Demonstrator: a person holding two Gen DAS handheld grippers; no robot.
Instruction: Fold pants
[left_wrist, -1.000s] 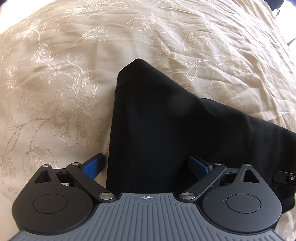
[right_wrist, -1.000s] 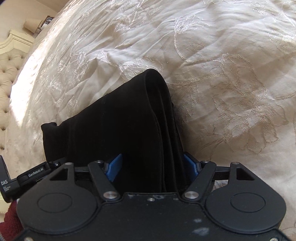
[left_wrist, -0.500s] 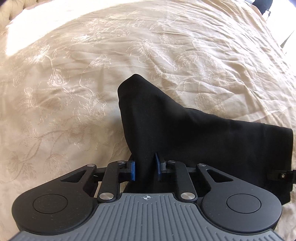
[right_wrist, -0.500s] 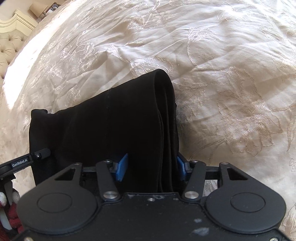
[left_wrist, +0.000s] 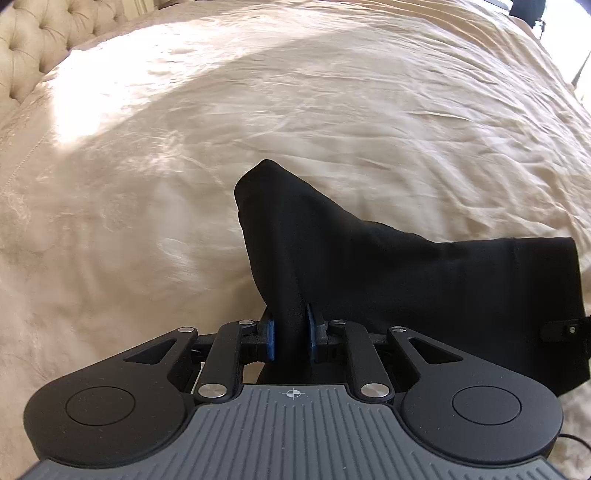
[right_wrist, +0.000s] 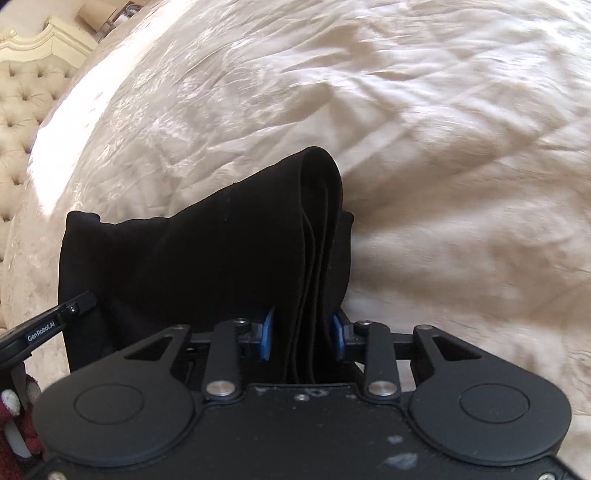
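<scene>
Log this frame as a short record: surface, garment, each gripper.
surface: cream bedspread, wrinkled
garment: black pants, folded in layers, held up at one end
left gripper: closing, pads pinching the fabric
right gripper: closing on the stacked layers between its pads
background: tufted headboard

Black pants (left_wrist: 406, 280) folded (layered), draped over bedspread.

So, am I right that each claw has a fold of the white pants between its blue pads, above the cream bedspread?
Not quite: the pants are black, not white, as both wrist views show. The rest holds: the left claw and the right claw each have a fold between the blue pads, the jaws closing, above the cream bedspread.
</scene>
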